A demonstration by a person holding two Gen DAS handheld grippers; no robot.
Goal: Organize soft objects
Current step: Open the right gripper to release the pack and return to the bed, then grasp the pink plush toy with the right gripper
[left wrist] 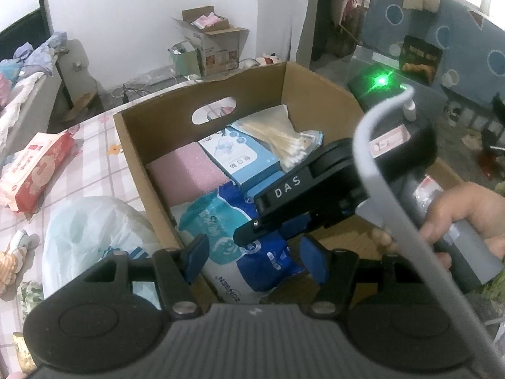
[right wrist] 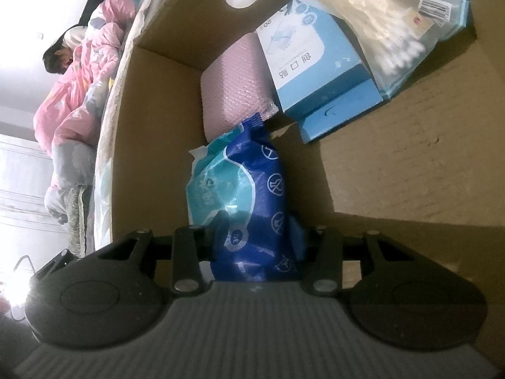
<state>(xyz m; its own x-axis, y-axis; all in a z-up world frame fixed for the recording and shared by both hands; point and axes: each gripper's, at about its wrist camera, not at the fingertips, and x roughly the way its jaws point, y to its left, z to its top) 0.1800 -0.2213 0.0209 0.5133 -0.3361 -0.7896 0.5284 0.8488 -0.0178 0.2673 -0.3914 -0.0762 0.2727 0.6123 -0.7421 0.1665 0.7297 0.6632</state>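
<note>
My right gripper (right wrist: 257, 240) pinches a soft blue-and-white plastic wipes pack (right wrist: 243, 195) inside the brown cardboard box (right wrist: 410, 170), beside pink foam (right wrist: 233, 94). My left gripper (left wrist: 257, 257) hovers half-open, empty. Released upright, I think the pack could topple.

The left gripper (left wrist: 255, 257) had a ribbed grey body flanked by two rounded black housings, each with an oval recess. Black linkage arms ran forward from silver screws, ending in blue pads (left wrist: 196, 257). The right gripper (right wrist: 257, 237) was built the same: grey ribbed base, black rounded housings, black linkages fastened by silver round-head screws. Seen from the left wrist, its black finger bore white letters "DAS", with a small silver screw near the tip, and a curved grey bar arched over its grey handle. A bare hand (left wrist: 467, 221) showed no sleeve.
</note>
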